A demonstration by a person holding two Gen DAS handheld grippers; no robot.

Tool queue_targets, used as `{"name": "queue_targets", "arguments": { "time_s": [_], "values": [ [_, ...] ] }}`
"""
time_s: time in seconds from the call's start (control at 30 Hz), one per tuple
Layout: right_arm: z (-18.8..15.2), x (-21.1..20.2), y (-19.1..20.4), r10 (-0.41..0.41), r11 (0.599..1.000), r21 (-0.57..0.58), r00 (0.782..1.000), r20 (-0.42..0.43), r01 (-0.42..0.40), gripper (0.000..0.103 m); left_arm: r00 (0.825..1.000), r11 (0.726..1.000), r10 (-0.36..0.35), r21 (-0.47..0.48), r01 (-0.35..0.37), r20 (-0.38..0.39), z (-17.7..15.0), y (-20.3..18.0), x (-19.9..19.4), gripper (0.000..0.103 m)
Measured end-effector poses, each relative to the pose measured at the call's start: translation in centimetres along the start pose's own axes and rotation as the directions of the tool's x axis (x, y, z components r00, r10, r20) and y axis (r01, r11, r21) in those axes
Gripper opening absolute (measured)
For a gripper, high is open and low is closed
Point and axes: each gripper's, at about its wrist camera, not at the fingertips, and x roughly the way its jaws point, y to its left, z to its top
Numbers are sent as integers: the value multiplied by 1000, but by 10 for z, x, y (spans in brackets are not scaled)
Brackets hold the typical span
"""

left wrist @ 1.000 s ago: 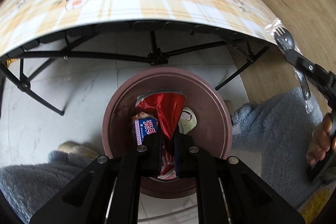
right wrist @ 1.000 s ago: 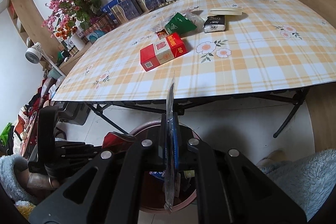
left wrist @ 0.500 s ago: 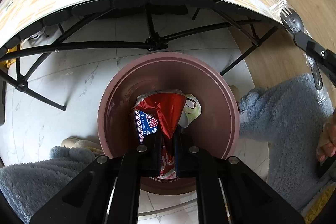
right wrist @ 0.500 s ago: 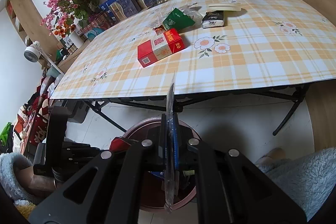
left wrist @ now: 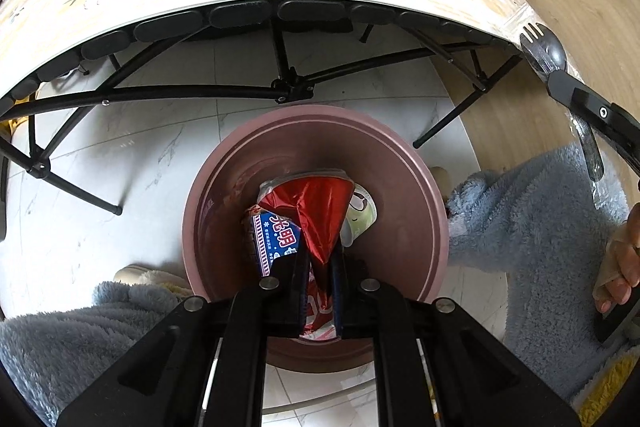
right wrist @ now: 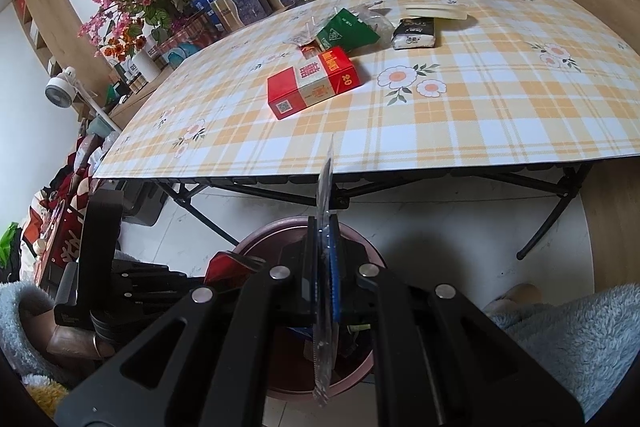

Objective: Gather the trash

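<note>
My left gripper (left wrist: 320, 267) is shut on a crumpled red foil wrapper (left wrist: 316, 211), which it holds over the mouth of a mauve round bin (left wrist: 400, 155) on the floor. Inside the bin lie a blue-and-white carton (left wrist: 276, 239) and a white lid (left wrist: 360, 215). My right gripper (right wrist: 325, 247) is shut on a clear packet (right wrist: 326, 187), seen edge-on above the bin (right wrist: 272, 231). In the left wrist view that packet holds a black plastic spork (left wrist: 546, 45). The red wrapper (right wrist: 220, 265) also shows at the left of the right wrist view.
The folding table (right wrist: 480, 115) with a plaid cloth stands behind the bin. On it lie a red box (right wrist: 316, 81), a green packet (right wrist: 346, 31) and a dark tissue pack (right wrist: 414, 33). Black table legs (left wrist: 280, 47) cross above the bin. Fluffy blue sleeves (left wrist: 532, 219) flank it.
The left gripper has tipped further down toward the bin, which now fills more of its view. It still holds the red wrapper. The right gripper has not moved.
</note>
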Motion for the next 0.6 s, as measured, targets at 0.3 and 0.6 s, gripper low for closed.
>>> {"name": "queue_targets", "arguments": {
  "time_s": [0.3,0.6],
  "values": [
    [-2,2,6,1,1000,-29,1000,-11,-2,9,999,1000,-10,-12,10,45,2,2,-11,17],
    [-6,6,11,2,999,-50,999,-32,-4,9,921,994,17,-103,25,388,-5,20,-88,46]
  ]
}}
